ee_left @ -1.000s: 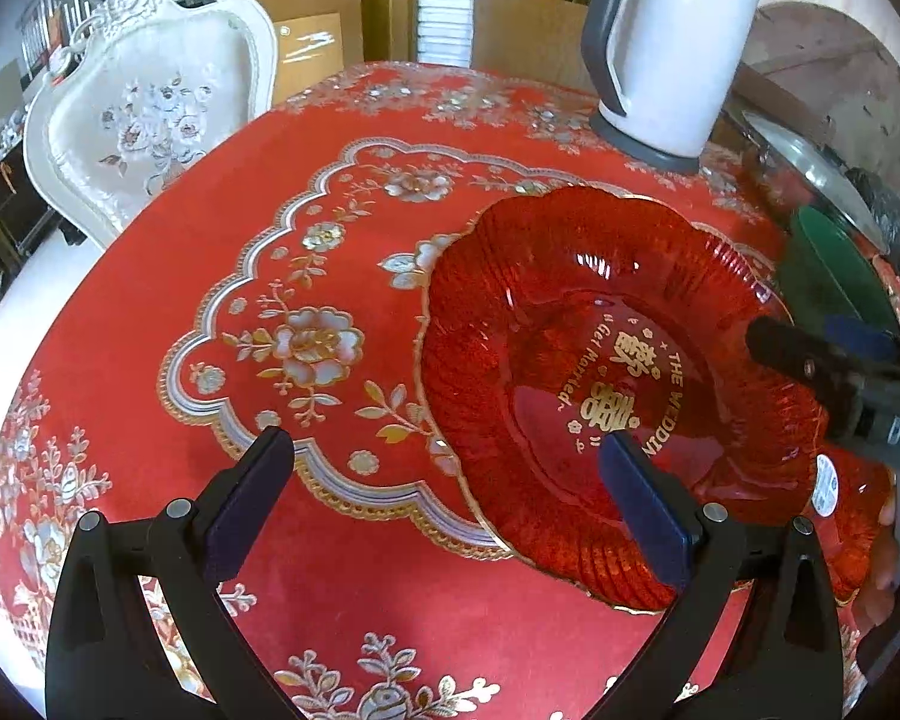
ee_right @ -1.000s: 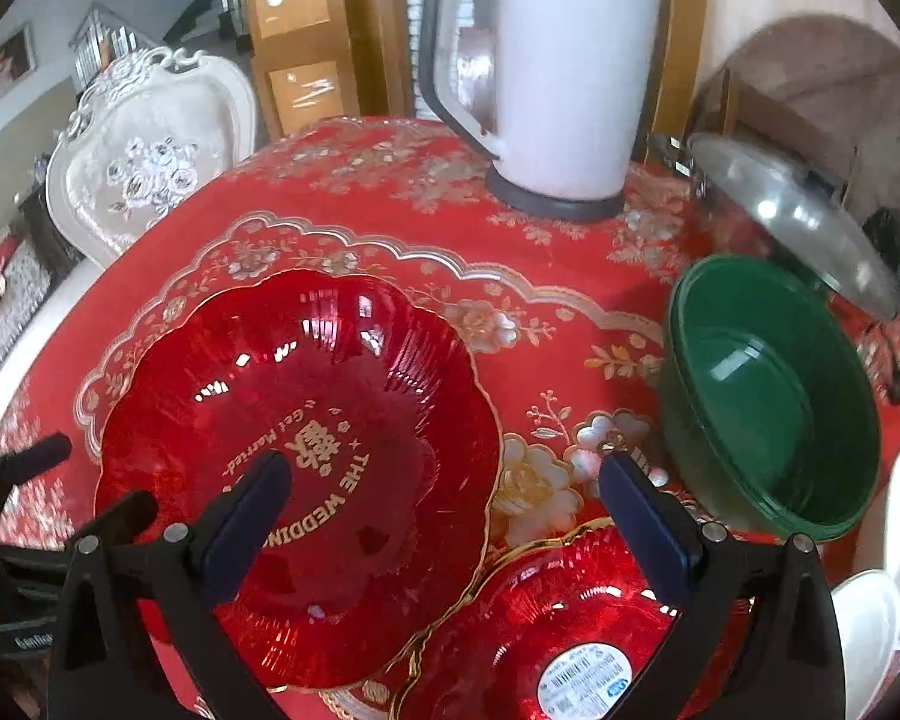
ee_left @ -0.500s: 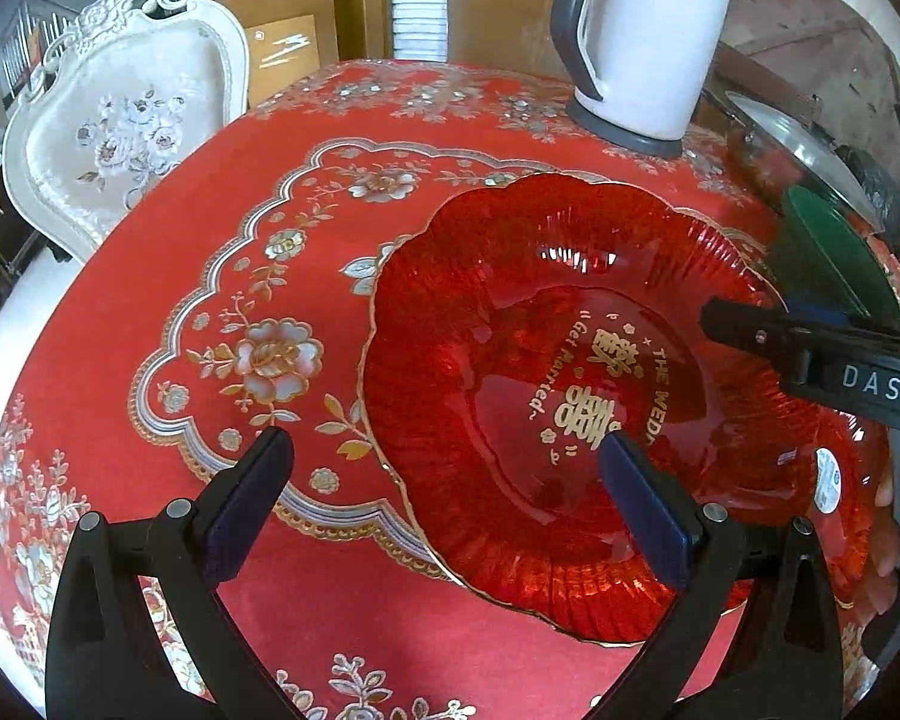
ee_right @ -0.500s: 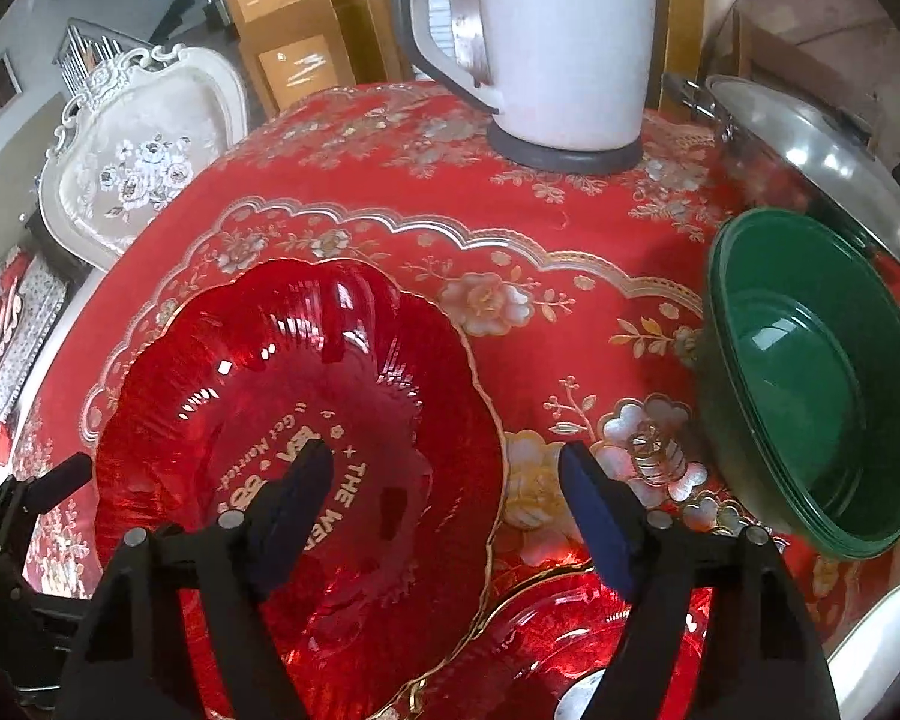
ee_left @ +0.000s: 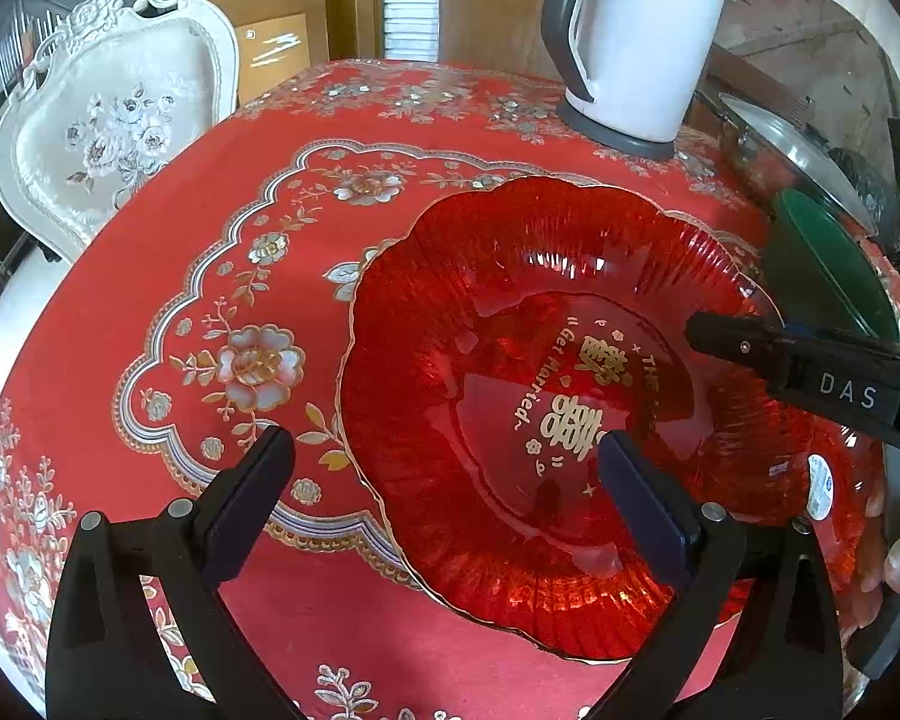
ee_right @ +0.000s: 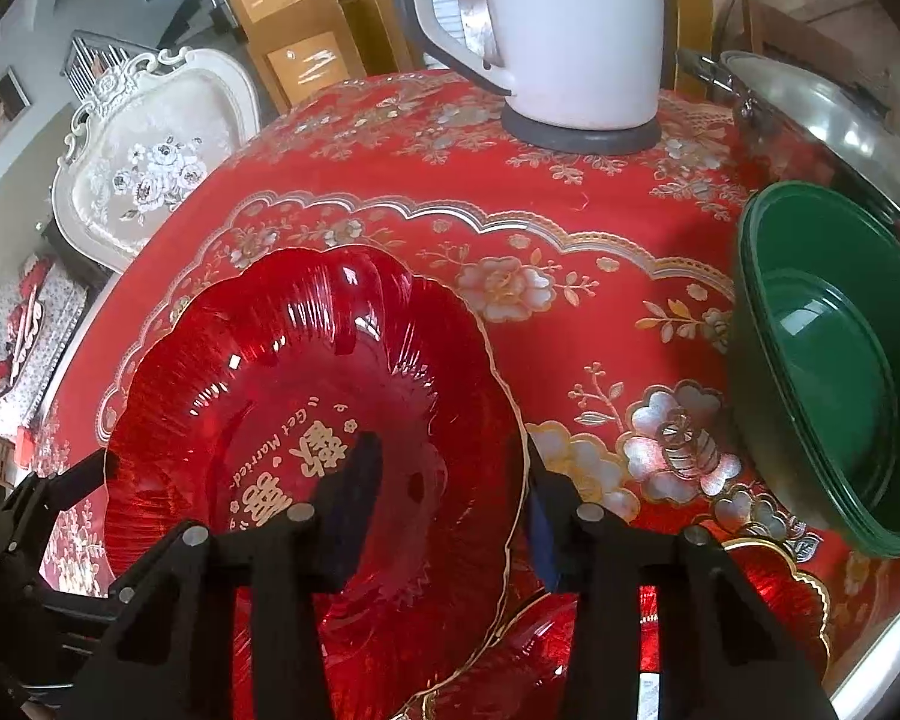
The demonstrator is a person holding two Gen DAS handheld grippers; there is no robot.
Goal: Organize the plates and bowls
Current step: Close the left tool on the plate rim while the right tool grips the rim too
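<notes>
- The red plate (ee_right: 306, 420) — scalloped, ribbed, printed in gold — is seen on the red tablecloth (ee_left: 168, 252), its near edge overlapping a second red plate (ee_right: 768, 588) with a sticker.
- The right gripper (ee_right: 450, 480) is set astride the plate's rim; its jaws are closing, with the rim between them, but firm pressure from both pads cannot be confirmed.
- The left gripper (ee_left: 444, 480) is held spread wide above the plate's near-left edge, and nothing is pinched.
- The plate is judged stiff, glossy and slippery, probably glass or brittle plastic — chipping is risked if it is knocked against the plate beneath.
- The rim is judged the best place for a hold, with the far side supported.
- A green bowl (ee_right: 828, 372) and a white kettle (ee_right: 576, 30) are kept well apart.
</notes>
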